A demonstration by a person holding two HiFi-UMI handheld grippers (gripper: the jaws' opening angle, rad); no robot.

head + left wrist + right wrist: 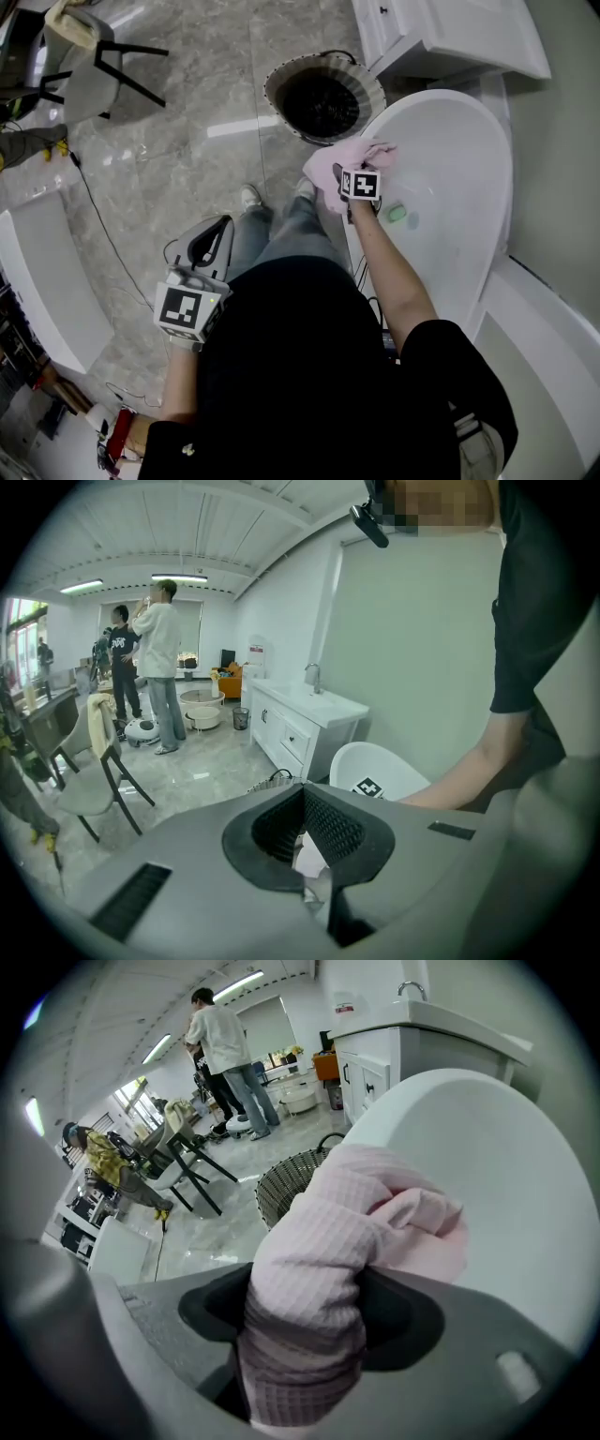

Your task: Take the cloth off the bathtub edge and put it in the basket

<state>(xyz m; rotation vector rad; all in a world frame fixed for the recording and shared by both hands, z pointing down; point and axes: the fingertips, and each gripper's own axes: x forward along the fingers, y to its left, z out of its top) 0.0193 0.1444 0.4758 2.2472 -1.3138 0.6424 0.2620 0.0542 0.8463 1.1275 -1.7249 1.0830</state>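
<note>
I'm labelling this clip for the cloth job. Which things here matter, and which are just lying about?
Job:
cloth, held by the right gripper
bathtub
basket

Lying about:
chair
cabinet
cable on the floor
left gripper, shut on nothing

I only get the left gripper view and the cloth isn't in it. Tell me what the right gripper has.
Observer: The right gripper has the pink cloth bunched between its jaws, with the pads against it.
Operator: Say where the cloth sits.
Observer: On the tub rim, at the end nearest the basket.
Operator: Describe the inside of the basket.
Observer: It is dark, and the head view shows nothing pink in it.
</note>
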